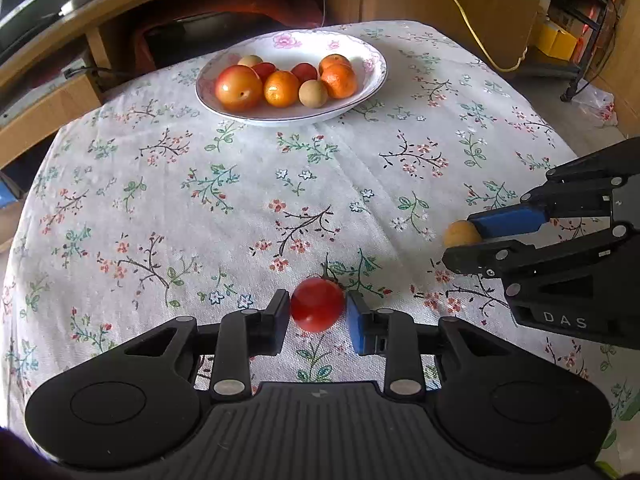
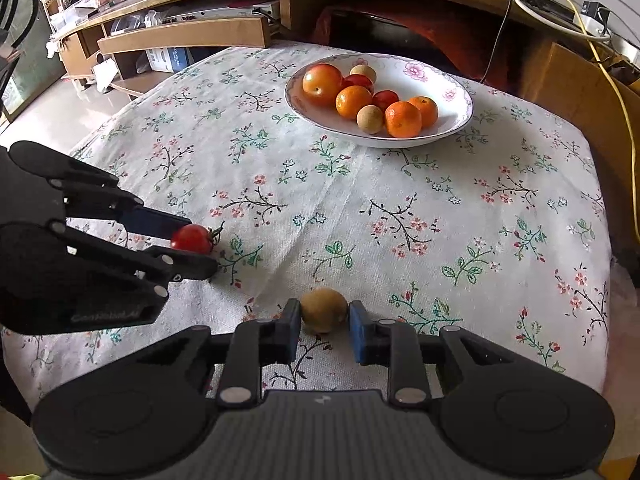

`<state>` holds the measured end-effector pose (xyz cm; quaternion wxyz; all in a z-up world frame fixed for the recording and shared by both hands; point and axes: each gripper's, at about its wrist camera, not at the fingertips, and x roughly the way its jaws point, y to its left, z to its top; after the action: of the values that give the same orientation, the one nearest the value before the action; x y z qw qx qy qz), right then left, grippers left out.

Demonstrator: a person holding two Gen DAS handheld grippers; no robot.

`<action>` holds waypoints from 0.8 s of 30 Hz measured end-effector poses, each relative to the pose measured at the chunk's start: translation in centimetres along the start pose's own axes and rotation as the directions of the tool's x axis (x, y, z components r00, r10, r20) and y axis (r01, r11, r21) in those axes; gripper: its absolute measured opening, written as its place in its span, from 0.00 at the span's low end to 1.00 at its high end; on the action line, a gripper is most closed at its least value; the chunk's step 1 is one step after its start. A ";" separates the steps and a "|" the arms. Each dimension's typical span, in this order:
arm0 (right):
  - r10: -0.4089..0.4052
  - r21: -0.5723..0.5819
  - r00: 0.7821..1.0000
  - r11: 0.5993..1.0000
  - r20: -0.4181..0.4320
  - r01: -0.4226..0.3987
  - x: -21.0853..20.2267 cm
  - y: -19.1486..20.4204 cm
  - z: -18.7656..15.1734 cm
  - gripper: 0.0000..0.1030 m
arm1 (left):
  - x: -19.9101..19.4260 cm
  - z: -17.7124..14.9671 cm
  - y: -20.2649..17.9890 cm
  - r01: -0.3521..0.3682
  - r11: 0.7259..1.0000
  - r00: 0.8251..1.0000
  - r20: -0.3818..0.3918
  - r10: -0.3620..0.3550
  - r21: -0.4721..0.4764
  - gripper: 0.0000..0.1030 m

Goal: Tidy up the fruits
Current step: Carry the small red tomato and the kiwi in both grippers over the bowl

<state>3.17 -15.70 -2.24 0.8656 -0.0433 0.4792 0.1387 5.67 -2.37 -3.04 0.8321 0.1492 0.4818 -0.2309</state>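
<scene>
A white floral bowl holds several fruits: oranges, small tomatoes, tan longans and a large orange-red fruit. It stands at the far side of the table. My left gripper is shut on a red cherry tomato, low over the cloth; it also shows in the right wrist view. My right gripper is shut on a tan longan, also seen in the left wrist view. The two grippers are side by side at the near edge.
The table carries a floral cloth. A wooden desk and shelves stand behind it. A yellow cable hangs over a cardboard box at the back right. Bare cloth lies between the grippers and the bowl.
</scene>
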 end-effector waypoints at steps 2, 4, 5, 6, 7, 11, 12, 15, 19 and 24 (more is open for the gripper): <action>-0.001 0.002 1.000 1.000 0.001 0.001 0.0 0.0 0.0 0.27 | -0.1 0.0 0.1 0.000 1.000 1.000 -0.004 0.000 -0.011 0.35; 0.001 0.007 1.000 1.000 0.004 -0.001 -0.1 -0.1 0.1 0.27 | -0.1 0.1 0.1 -0.002 1.000 1.000 -0.007 0.001 -0.016 0.34; 0.003 0.011 1.000 1.000 0.008 -0.003 -0.1 -0.1 0.2 0.27 | -0.1 0.2 0.0 -0.001 1.000 1.000 -0.009 0.001 -0.018 0.34; 0.004 0.013 1.000 1.000 0.012 -0.004 -0.2 -0.1 0.2 0.27 | -0.1 0.3 0.0 0.000 1.000 1.000 -0.010 0.000 -0.022 0.34; 0.003 0.014 1.000 1.000 0.016 -0.004 -0.2 -0.1 0.3 0.27 | -0.1 0.5 0.0 0.003 1.000 1.000 -0.007 -0.003 -0.027 0.34; 0.006 0.022 0.999 1.000 0.034 -0.006 -0.6 -0.2 0.9 0.27 | -0.8 1.5 -0.1 0.017 0.999 1.000 0.025 -0.016 -0.040 0.34; 0.005 0.025 0.999 1.000 0.040 -0.006 -0.7 -0.3 1.0 0.27 | -0.9 1.7 -0.2 0.019 0.999 0.999 0.032 -0.018 -0.044 0.34; 0.000 0.033 0.998 0.999 0.056 -0.002 -0.9 -0.6 1.6 0.27 | -1.3 2.7 -0.2 0.028 0.998 0.998 0.056 -0.025 -0.057 0.34; -0.006 0.040 0.997 0.999 0.078 0.003 -1.1 -0.9 2.6 0.27 | -1.4 4.3 -0.2 0.029 0.998 0.996 0.086 -0.023 -0.064 0.34; -0.018 0.056 0.992 0.998 0.122 0.012 -1.6 -1.8 4.8 0.27 | -1.2 6.7 0.4 0.021 0.996 0.993 0.115 -0.011 -0.089 0.34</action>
<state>6.83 -16.73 1.60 0.8952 -0.0145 0.4285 0.1214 10.26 -4.89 1.27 0.8624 0.0938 0.4443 -0.2237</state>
